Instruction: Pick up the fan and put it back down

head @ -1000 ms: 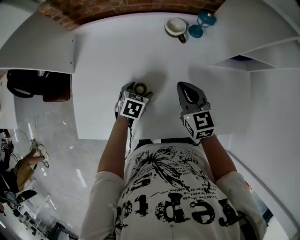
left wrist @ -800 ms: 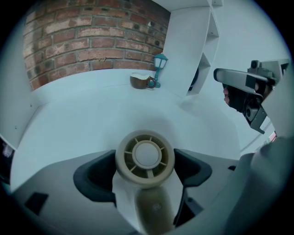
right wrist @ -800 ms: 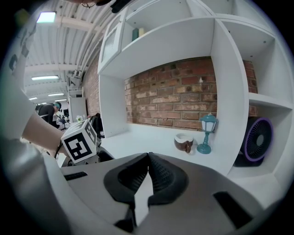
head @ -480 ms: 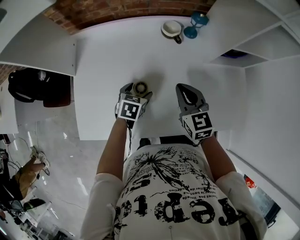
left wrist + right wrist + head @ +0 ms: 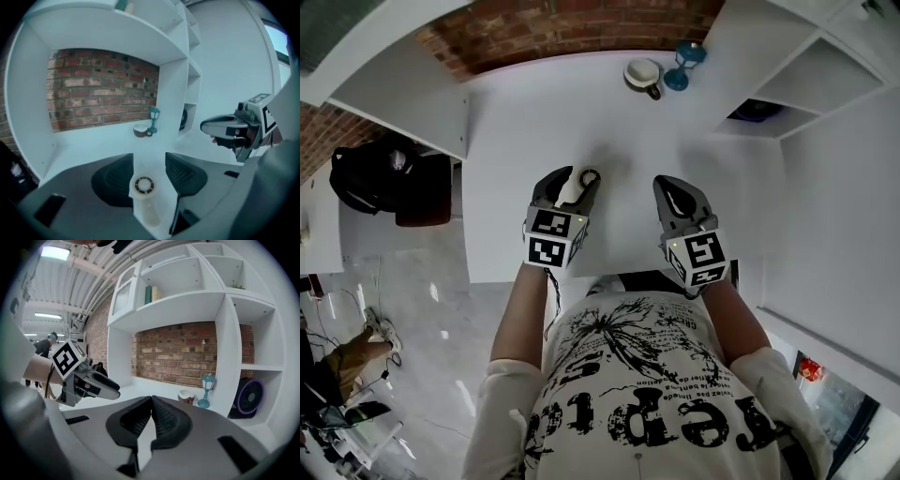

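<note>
**Fan up in the left gripper**

A white table [image 5: 525, 112] runs back to a brick wall [image 5: 581, 23], with shelves [image 5: 792, 89] on its right. Over the near edge, the left gripper [image 5: 573, 178] has jaws that have just been closing. They are now clamped, part open, on the small white fan [image 5: 144, 185], which is held off the table with its round head at the jaw tips. The right gripper [image 5: 151, 398] beside it is closed and empty. A mug [image 5: 642, 73] and a blue lamp [image 5: 682, 64] stand at the back.
</note>
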`<control>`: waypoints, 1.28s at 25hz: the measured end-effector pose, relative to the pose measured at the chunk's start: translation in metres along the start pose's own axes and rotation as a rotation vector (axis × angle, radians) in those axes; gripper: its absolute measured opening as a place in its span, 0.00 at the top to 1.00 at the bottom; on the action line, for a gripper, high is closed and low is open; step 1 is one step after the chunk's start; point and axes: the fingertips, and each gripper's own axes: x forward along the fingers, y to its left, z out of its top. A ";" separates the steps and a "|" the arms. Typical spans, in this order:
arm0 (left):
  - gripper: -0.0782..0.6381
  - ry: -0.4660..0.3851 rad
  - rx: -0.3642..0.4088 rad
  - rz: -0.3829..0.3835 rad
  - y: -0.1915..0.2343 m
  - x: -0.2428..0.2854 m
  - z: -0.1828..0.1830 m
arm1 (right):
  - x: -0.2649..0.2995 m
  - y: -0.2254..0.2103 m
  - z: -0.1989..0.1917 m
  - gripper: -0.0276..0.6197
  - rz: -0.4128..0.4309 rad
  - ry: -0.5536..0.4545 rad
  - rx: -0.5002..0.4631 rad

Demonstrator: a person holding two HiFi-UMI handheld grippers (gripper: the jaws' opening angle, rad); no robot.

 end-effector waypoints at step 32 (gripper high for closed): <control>0.87 -0.465 0.133 -0.064 -0.034 -0.185 0.069 | -0.086 0.067 0.087 0.94 -0.004 -0.246 -0.070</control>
